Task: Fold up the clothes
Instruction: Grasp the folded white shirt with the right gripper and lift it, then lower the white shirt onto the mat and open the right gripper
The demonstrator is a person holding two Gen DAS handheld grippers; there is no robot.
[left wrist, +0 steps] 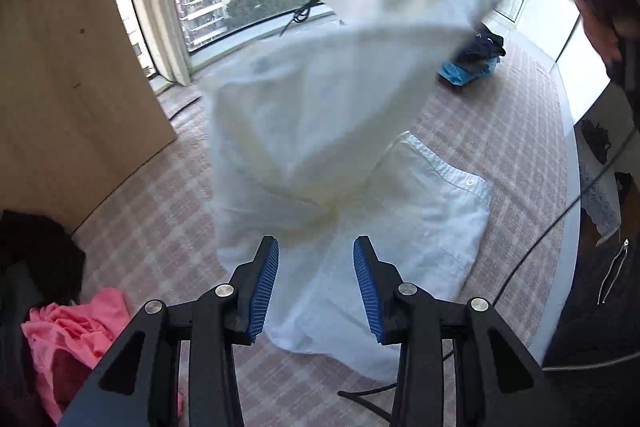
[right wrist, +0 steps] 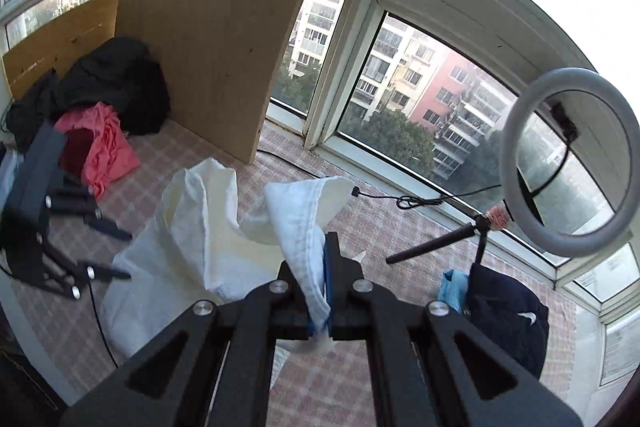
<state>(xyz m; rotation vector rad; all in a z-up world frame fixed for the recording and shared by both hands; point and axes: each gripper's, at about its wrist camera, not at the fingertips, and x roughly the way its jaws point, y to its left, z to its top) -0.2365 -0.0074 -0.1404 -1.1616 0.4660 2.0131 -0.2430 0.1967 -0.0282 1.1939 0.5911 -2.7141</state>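
Since the right hand-held gripper (right wrist: 326,291) pinches only a thin hem of the white shirt (left wrist: 320,131), lifted off the checked tabletop (left wrist: 500,131), while the left hand-held gripper (left wrist: 316,279) hangs open and empty, the cloth could slip free.

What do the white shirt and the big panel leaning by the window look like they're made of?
White shirt: thin woven cloth, probably cotton, matte; it drapes limply and light glows through the raised part. Panel: pale wood, likely plywood, unfinished; faint grain lines and small knots show.

home balcony | bay windows (right wrist: 400,75) | clothes piles (right wrist: 108,87) | ring light (right wrist: 568,163)
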